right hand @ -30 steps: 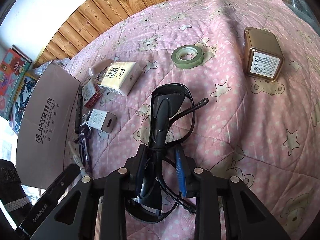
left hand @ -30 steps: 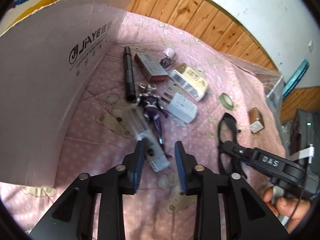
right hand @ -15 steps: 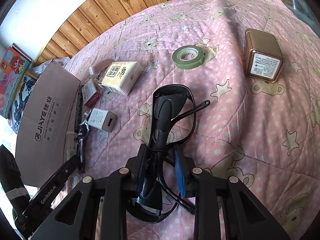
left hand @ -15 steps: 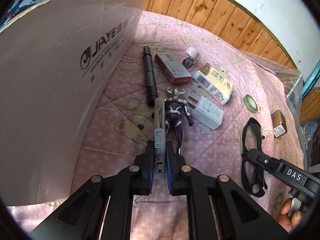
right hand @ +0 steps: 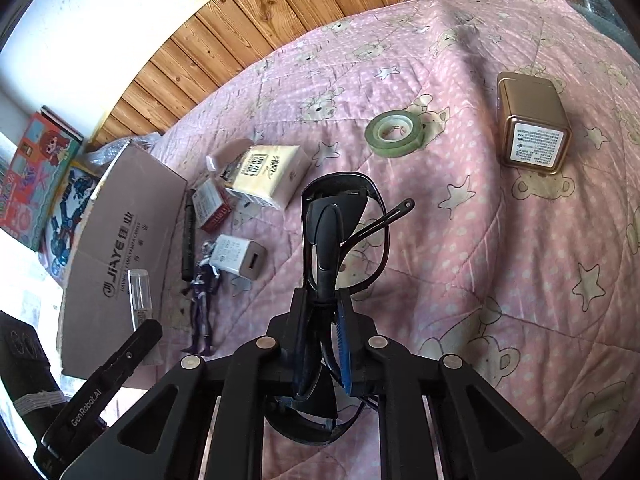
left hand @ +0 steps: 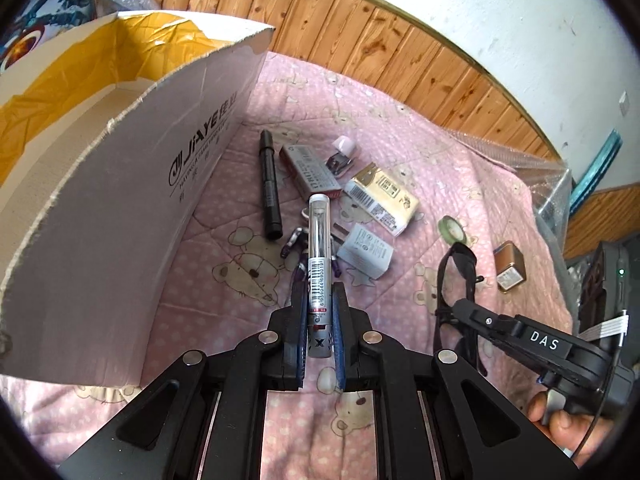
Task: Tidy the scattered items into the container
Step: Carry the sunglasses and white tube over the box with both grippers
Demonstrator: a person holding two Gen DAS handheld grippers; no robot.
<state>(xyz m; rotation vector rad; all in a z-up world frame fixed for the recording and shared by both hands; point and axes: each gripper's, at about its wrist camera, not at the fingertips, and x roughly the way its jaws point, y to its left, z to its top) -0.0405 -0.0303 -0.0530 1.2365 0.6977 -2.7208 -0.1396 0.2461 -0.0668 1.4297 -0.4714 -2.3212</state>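
left gripper [left hand: 319,322]: jaws are closing tight on the clear tube [left hand: 319,252] and it's riding up off the quilt now; a second ago they were still wide open around it lying flat, so that pickup looks done

right gripper [right hand: 326,320]: pinching the black glasses [right hand: 340,236] by the folded frame, same clamp as a second ago, lenses sticking out forward; basically not moving, looks like it's waiting its turn

what's changing: the left view is sitting higher and the cardboard box [left hand: 132,184] is showing its open top with the yellow lining; so the tube is probably heading there next, box being right beside it on the left

still lying around, near: purple action figure [right hand: 202,292] and white charger [right hand: 238,258] just under the tube; black marker [left hand: 269,188] alongside the box wall

a bit further: red packet [left hand: 310,172], tissue pack [right hand: 270,176], and some small pink-capped thing [left hand: 343,152] that's hard to make out

far side: green tape roll [right hand: 396,134] and gold tin [right hand: 534,120], well apart from the rest

progress guess: two items in hand, nothing obviously in the box yet; plenty left on the pink quilt [right hand: 480,260]
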